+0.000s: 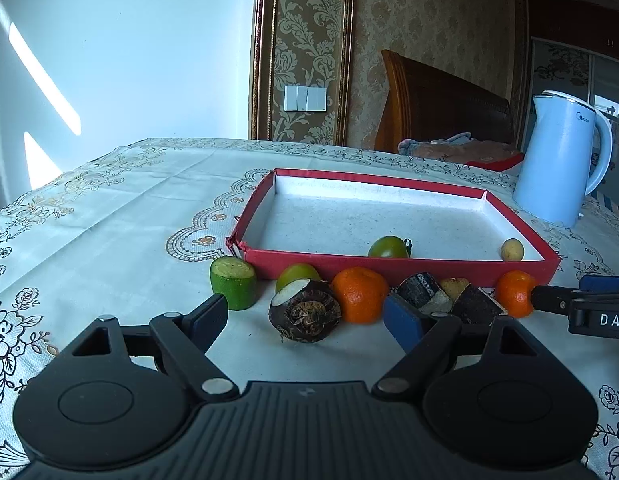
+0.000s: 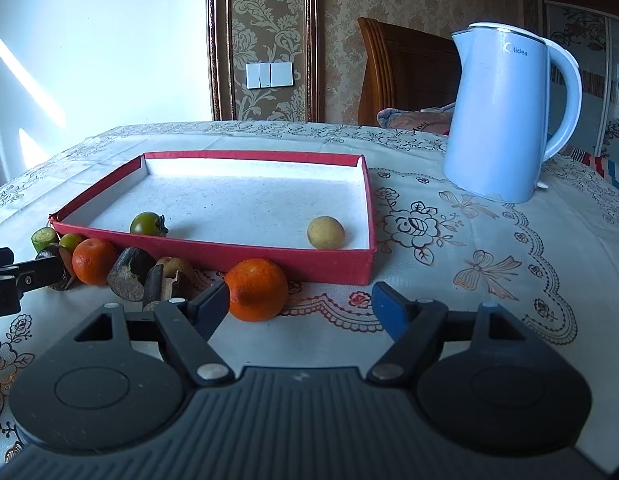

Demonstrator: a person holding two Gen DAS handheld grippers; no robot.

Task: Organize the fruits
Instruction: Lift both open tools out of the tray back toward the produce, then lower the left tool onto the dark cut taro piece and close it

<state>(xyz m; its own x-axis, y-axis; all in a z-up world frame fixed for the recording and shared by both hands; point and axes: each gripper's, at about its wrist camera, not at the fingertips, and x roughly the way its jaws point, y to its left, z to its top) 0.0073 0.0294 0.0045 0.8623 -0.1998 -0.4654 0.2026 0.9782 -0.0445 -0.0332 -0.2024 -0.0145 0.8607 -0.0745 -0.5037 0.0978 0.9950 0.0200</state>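
- Where the fruits gather, a shallow red tray (image 2: 213, 258) with a white floor serves as the landmark; inside it lie a green tomato-like fruit (image 2: 148, 223) near its front wall and a small pale yellow round fruit (image 2: 325, 233) in its front right corner.
- Just outside the tray's front wall runs a row of pieces: a green cut cylinder (image 1: 233, 283) at the left corner, a round green fruit (image 1: 296, 274) against the wall, a dark brown root with a white cut face (image 1: 304, 310), a mandarin (image 1: 359, 295), and dark-skinned cut chunks (image 1: 421, 293).
- A second mandarin (image 2: 256, 289) sits in front of the tray's right end.
- Under the tray is a cream tablecloth (image 1: 121, 216) with printed flowers; a pale blue electric kettle (image 2: 505, 120) stands beyond the tray's right side.
- Behind the tray rise a wooden headboard (image 1: 437, 104), gold patterned wallpaper and a white switch plate (image 1: 305, 98).
- Facing the tray's front, the left gripper (image 1: 305, 316) hovers low with its jaws spread wide around the brown root, not touching it.
- Near the tray's right end, the right gripper (image 2: 303, 306) is also spread wide; its left finger (image 2: 211, 304) looks to be touching the second mandarin.
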